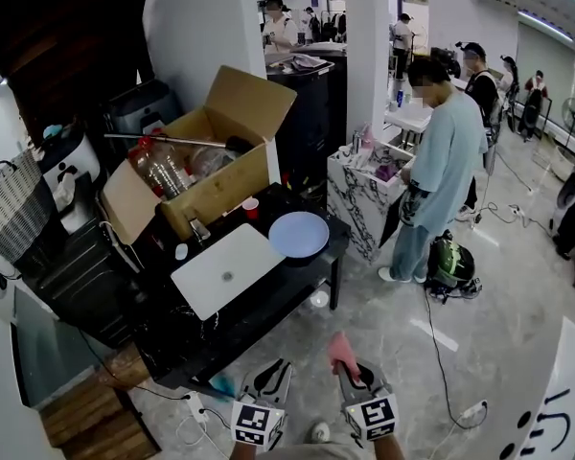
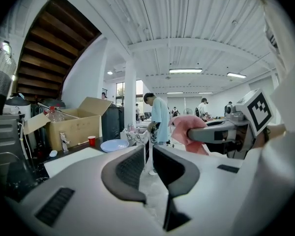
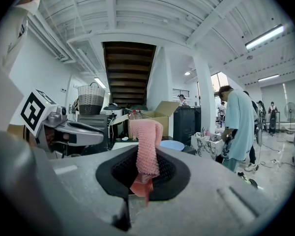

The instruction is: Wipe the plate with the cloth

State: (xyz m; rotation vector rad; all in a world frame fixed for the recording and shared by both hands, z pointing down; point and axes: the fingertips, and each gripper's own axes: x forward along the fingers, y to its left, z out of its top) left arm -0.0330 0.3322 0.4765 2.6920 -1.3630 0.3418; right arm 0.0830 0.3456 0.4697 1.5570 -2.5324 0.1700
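Cloth (image 3: 146, 146): pink knit, pinched in the right claw (image 3: 147, 170). Jaws are closed on its middle, a fold stands up above them and a tail hangs below. In the head view the cloth (image 1: 341, 350) sticks up from the right claw (image 1: 351, 372), held low near the person's body over the floor. Left claw (image 2: 148, 162): jaws a narrow gap apart with nothing between them, only floor showing through. It is just beside the right one, seen at (image 1: 272, 379).

Plate (image 1: 298, 234): pale blue, lying flat near the front corner of the dark tabletop (image 1: 307, 268), well apart from both claws and untouched. Just beside it is a flat white slab (image 1: 225, 268), closed laptop or board, can't tell. A red cup (image 1: 251, 207) and an open cardboard box (image 1: 206, 166) sit behind. A person in a light-blue top (image 1: 441, 156) stands at the marble counter beyond.

Step in hand, my read: carrying the cloth over to the plate, wiping not started.

To do it well:
- Bring the right claw in above the plate, then lower so the loose fold lands on the plate face, not the hard jaws.
- Keep the pinch firm; little cloth is held and it could slip under drag.
- The plate is near the tabletop corner and may slide, so the left claw should steady its rim first.
- Wipe toward the tabletop middle, not toward the edge, and stay clear of the cup.
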